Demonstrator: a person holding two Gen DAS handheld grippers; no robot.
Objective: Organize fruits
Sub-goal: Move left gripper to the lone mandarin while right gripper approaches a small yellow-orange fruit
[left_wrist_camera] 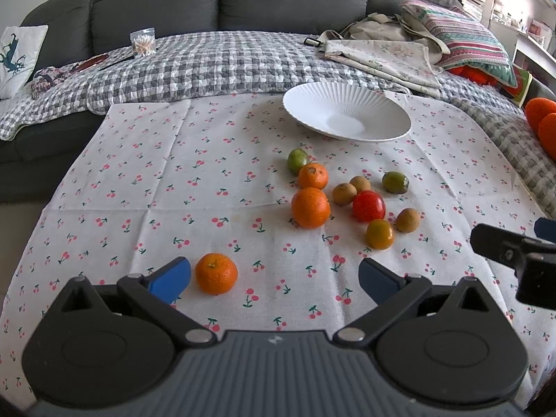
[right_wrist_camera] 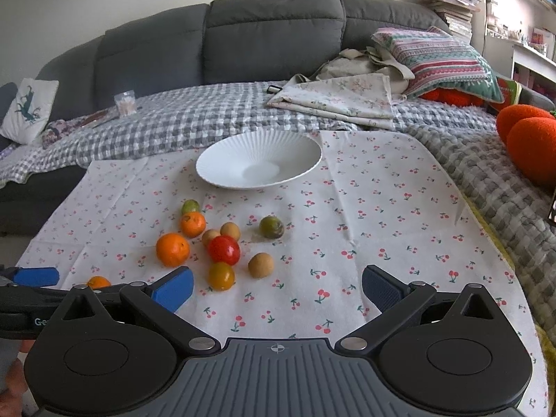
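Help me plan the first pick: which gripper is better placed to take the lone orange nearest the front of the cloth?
Left. The left gripper is open with the lone orange just inside its left finger. The right gripper is open over bare cloth, further away.

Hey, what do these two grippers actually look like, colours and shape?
The left gripper and right gripper look alike: black linkage arms with silver pivot pins, round black housings, a ribbed grey centre plate with a small crosshair mark, and blue pads on the jaws. No cables visible.
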